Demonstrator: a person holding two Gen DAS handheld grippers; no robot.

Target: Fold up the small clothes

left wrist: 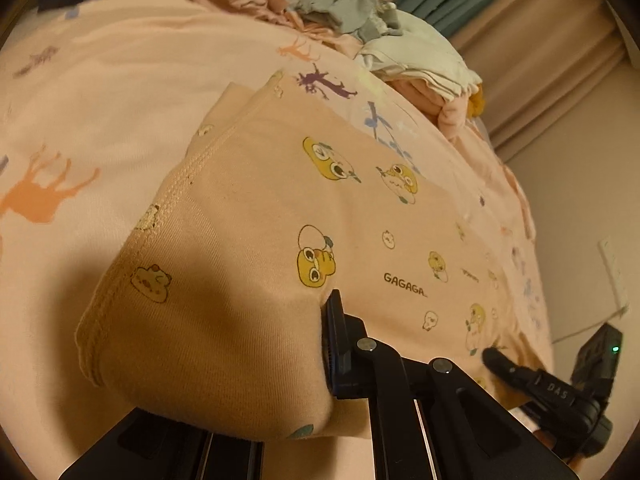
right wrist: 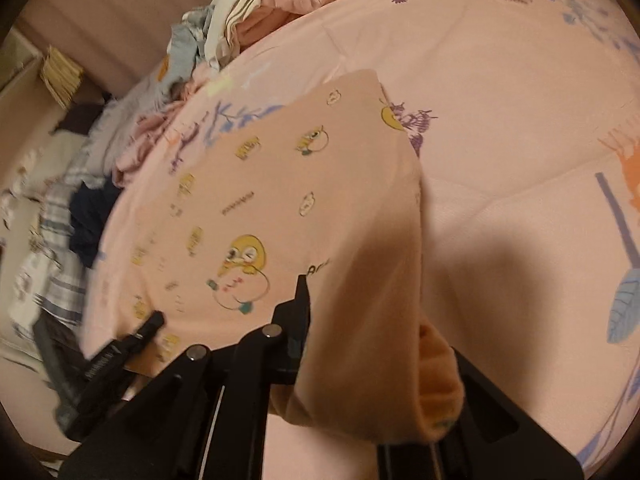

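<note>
left cam: on my left gripper (left wrist: pixel 320 344), angled down, close over the bed (left wrist: pixel 120 100) | right cam: same from my right gripper (right wrist: pixel 320 320) | shared: printed garment (left wrist: pixel 248 240), clothes pile (left wrist: pixel 360 20)

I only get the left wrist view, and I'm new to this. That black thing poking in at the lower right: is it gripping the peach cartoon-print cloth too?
Observer: Yes. The right wrist view shows the right hand-held gripper shut on a bunched fold of the peach cotton garment with yellow cartoon faces.
Operator: Anything else over on that side?
Observer: A woven straw basket shows at the far left, near the wall.
Operator: More laundry?
Observer: A blue-and-white plaid cloth lies crumpled at the left edge.
</note>
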